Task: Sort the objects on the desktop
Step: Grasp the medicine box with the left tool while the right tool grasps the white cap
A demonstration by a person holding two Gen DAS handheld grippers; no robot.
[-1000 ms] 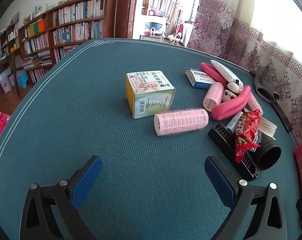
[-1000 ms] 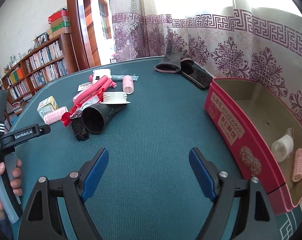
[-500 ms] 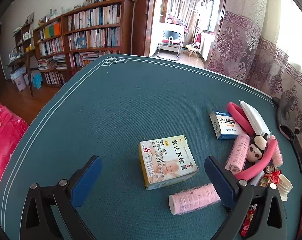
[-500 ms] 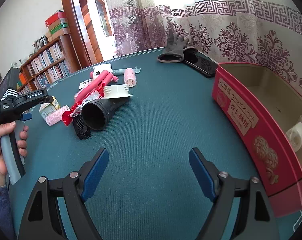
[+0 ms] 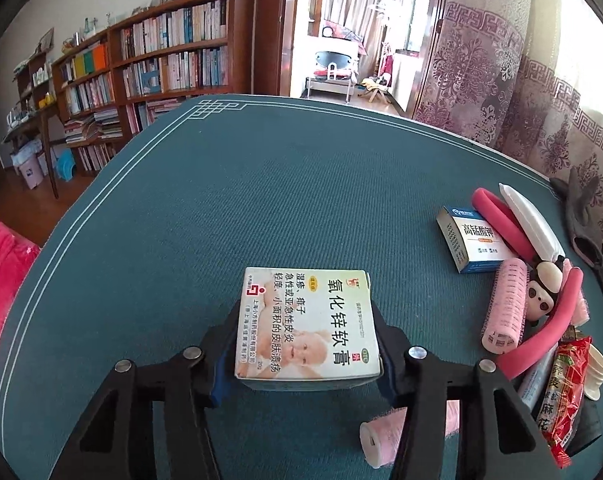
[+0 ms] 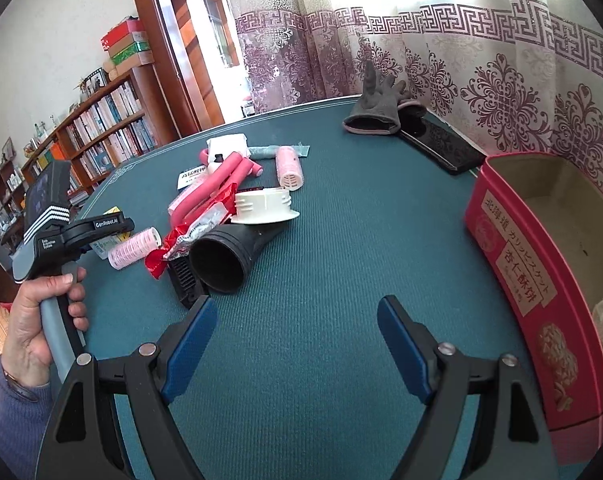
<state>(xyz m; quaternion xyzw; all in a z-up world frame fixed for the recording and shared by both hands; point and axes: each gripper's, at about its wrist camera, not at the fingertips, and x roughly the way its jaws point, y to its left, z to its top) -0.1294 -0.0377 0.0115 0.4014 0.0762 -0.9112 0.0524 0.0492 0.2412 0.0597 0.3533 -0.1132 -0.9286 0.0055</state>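
A white and yellow ointment box point(image 5: 307, 320) lies flat on the green table point(image 5: 261, 200). My left gripper point(image 5: 306, 334) has it between its fingers; the jaws are closing and the blue pads point(image 5: 221, 372) touch both sides. A pink hair roller point(image 5: 381, 436) lies just under the right finger. My right gripper point(image 6: 297, 344) stands open above bare green cloth, nothing between its fingers. To its right is the red biscuit tin point(image 6: 517, 280), open-topped. In the right wrist view a hand point(image 6: 41, 320) holds the left gripper's handle point(image 6: 73, 232).
A heap sits at the table's right: blue-white medicine box point(image 5: 477, 240), pink roller point(image 5: 505, 308), monkey toy point(image 5: 543, 292), pink foam rods point(image 5: 541, 344), red snack packet point(image 5: 569, 384). Black nozzle point(image 6: 221, 256), white cap point(image 6: 265, 208), grey glove point(image 6: 377, 112) and phone point(image 6: 441, 148) lie farther off.
The left gripper has moved forward over the ointment box and its jaws have narrowed from wide open onto the box's sides. The right gripper has shifted slightly, still open.
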